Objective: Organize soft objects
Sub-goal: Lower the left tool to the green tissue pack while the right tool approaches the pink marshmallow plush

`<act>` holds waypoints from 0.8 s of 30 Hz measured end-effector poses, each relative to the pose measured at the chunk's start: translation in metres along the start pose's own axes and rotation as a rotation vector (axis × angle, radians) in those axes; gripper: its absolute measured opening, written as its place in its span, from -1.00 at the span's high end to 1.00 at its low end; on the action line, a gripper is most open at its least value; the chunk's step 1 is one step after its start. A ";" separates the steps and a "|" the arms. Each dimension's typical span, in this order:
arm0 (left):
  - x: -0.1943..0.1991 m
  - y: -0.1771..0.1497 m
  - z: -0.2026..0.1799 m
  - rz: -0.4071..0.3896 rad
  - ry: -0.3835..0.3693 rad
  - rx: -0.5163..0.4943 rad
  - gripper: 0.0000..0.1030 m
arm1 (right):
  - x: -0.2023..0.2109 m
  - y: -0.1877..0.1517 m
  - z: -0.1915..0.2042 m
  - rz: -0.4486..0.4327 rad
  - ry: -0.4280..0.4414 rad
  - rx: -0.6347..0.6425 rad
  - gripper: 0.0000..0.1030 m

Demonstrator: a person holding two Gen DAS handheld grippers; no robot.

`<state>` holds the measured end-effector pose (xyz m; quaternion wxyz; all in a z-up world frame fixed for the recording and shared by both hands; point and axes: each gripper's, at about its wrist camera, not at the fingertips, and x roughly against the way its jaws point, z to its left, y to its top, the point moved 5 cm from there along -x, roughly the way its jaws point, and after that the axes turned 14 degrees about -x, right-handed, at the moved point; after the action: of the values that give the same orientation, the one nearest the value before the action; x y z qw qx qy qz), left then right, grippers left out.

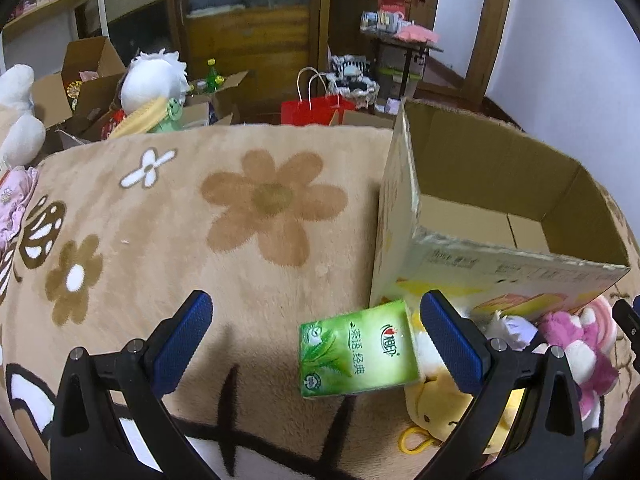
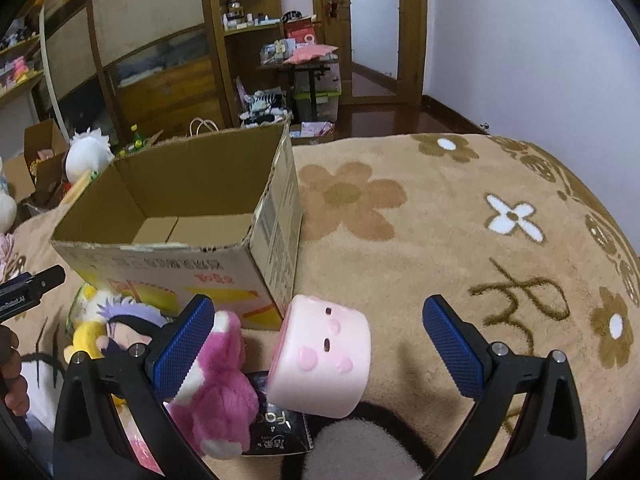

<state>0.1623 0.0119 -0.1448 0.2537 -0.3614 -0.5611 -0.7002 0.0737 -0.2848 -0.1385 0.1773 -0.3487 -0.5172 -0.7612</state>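
Two views, one scene: we take the left wrist first, then the right.

Left wrist, tongs: our left gripper (image 1: 316, 340) hangs with its blue-padded fingers (image 1: 182, 344) wide apart, gripping nothing.

Left wrist, nearest thing: a green plastic-wrapped tissue pack (image 1: 356, 350) lies flat on the tan floral fleece blanket (image 1: 240, 208), between the fingers but nearer the right one, so we judge it the likely pick.

Left wrist, goal: the open brown cardboard box (image 1: 500, 184) stands just beyond the pack with bare floor showing inside; it looks placed close so drops are short.

Left wrist, pile: a yellow plush bear with a loop (image 1: 436, 404) and a pink plush animal (image 1: 576, 348) lie huddled against the box's front wall, waiting to go in.

Right wrist, tongs: our right gripper (image 2: 316, 340) is likewise spread open and empty.

Right wrist, nearest thing: a pale pink marshmallow-shaped squishy with a spotted face (image 2: 320, 360) sits tipped between the fingers, its top edge by the box corner; centred like this, it seems lined up for a grab.

Right wrist, neighbours: the pink plush animal (image 2: 220, 380) touches the left finger, partly over a dark printed packet (image 2: 280, 428); a purple-haired doll (image 2: 128, 320) lies just beside it.

Right wrist, risk: closing here might snag the plush too.
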 end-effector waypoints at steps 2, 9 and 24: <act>-0.004 -0.002 -0.001 0.016 -0.020 0.005 -0.99 | -0.003 -0.003 0.001 0.010 -0.001 0.010 -1.00; -0.016 -0.007 -0.011 0.058 -0.037 -0.022 -0.99 | -0.013 -0.010 0.000 0.043 -0.011 0.015 -1.00; -0.038 -0.020 -0.019 0.151 -0.052 -0.042 -0.99 | -0.029 -0.013 -0.015 0.087 -0.031 -0.054 -1.00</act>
<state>0.1665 -0.0036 -0.1893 0.2834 -0.4258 -0.5238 -0.6812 0.0807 -0.2960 -0.1713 0.1929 -0.3873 -0.4832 -0.7611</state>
